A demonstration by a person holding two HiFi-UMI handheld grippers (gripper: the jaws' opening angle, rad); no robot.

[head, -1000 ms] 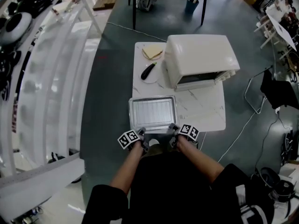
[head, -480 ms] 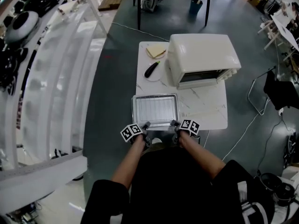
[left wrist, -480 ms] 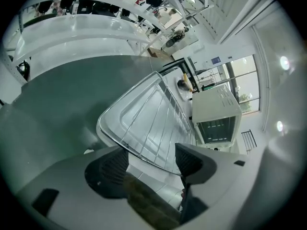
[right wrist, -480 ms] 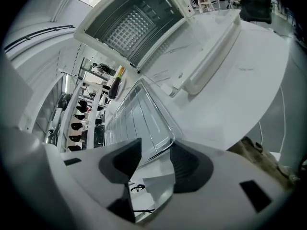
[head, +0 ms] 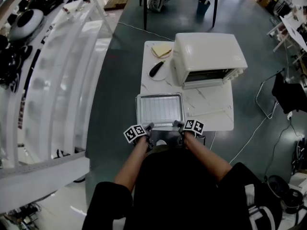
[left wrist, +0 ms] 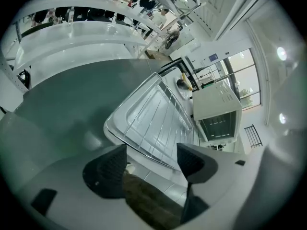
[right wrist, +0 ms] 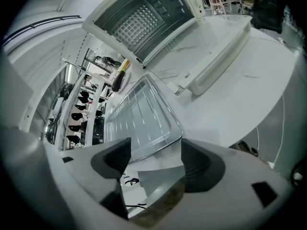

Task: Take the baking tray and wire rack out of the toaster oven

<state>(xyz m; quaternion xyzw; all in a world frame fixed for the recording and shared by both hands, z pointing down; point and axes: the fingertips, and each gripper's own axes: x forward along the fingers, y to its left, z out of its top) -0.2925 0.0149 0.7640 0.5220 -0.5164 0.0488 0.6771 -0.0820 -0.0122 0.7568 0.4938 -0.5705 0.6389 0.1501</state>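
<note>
At the baking tray's (head: 138, 111) near rim, both tongs sat one at each corner, left tongs (head: 149, 128) at the left corner, right tongs (head: 178, 125) at the right. Left tongs (left wrist: 152, 152) spread wide in their own view, nothing pinched, tray rim (left wrist: 125, 140) just past the tips. Right tongs (right wrist: 156, 150) likewise spread, empty, rim just ahead of them. Whether any tip touched the rim was unclear.

Tray lay flat on the counter (head: 213, 121), its near rim close to the counter's near edge. Wire rack (head: 160, 110) lay inside the tray, wires running across it. Right of the tray, the oven door (right wrist: 218, 51) was folded down flat. Beyond the tray and to the right stood the toaster oven (head: 208, 51), well apart from it, cavity open toward the person. Straight beyond the tray lay a black-handled tool (head: 156, 70), then a slice of bread (head: 162, 50) farther still.

Judgement: tray and rack both looked out of the oven, so the step in hand was the release. To do it well, back both sets of tongs straight off the rim together, wide open, so no tip hooks the lip. Tray is near the counter's edge; a one-sided tug could skew it or drag it off. If rack must be separated, pinch a rack wire only and lift level.
</note>
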